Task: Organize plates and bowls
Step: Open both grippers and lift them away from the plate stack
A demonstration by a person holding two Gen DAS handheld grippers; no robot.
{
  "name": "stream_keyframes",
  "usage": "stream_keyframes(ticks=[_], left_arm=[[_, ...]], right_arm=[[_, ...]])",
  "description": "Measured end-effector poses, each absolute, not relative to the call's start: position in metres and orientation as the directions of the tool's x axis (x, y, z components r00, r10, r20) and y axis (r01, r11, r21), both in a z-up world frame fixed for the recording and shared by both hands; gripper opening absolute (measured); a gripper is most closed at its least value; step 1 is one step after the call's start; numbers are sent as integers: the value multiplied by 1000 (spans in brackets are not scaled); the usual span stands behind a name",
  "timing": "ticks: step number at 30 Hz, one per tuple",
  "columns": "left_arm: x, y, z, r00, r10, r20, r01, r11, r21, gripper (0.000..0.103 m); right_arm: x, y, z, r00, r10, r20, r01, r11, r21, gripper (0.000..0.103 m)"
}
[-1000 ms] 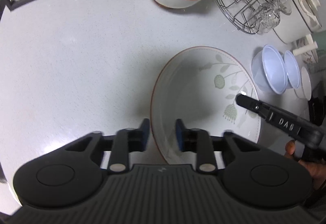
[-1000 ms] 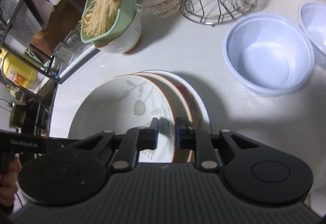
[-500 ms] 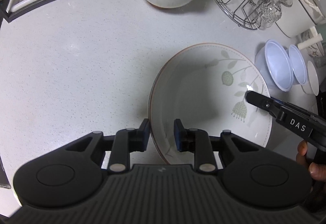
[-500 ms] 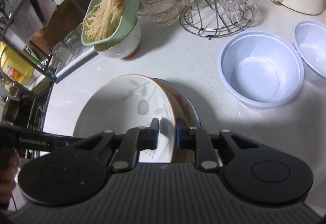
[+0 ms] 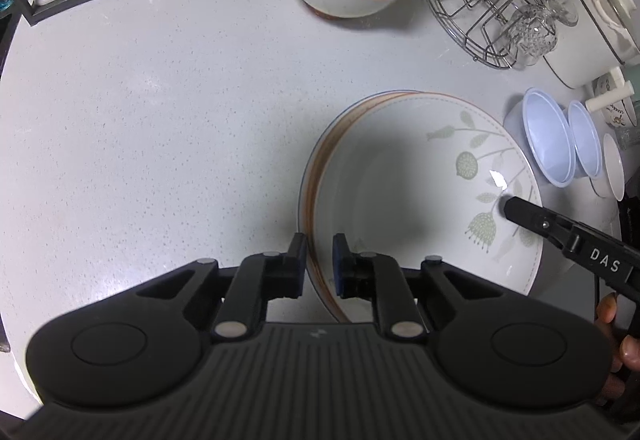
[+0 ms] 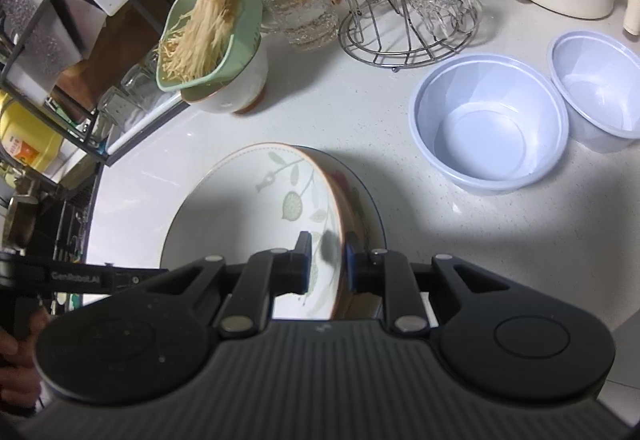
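The round white ceramic plate with green leaf print (image 5: pixel 424 199) is held by both grippers over a second plate with an orange-banded rim (image 6: pixel 356 199), and has come down from a steeper tilt a second ago to lie nearly nested on it. The left gripper (image 5: pixel 320 252) has narrowed its fingers onto the near rim; the right gripper (image 6: pixel 328 260) remains clamped on the opposite rim. Judged stage: stacking nearly complete, release pending. Two pale blue plastic bowls (image 6: pixel 488 123) stand on the speckled white counter (image 5: pixel 160 119) beyond the leaf-print plate, apart from it.
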State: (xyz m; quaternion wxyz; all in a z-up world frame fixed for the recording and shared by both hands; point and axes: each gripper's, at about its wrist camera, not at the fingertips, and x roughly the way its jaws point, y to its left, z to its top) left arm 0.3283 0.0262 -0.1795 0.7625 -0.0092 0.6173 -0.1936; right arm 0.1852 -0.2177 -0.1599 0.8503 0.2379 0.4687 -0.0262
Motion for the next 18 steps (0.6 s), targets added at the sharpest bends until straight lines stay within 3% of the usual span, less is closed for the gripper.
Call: stream_keyframes(ticks=[5,18], left_arm=[[332,28,-174,178,-316,-932,208,938,-278,16],[296,27,-137,328,-319,-889,230,940,-252,16]], right_arm=[[189,-207,-148,550,73,-832,261,931,255,20],[178,-200,-116,631,121,-767,157,947,278,20]])
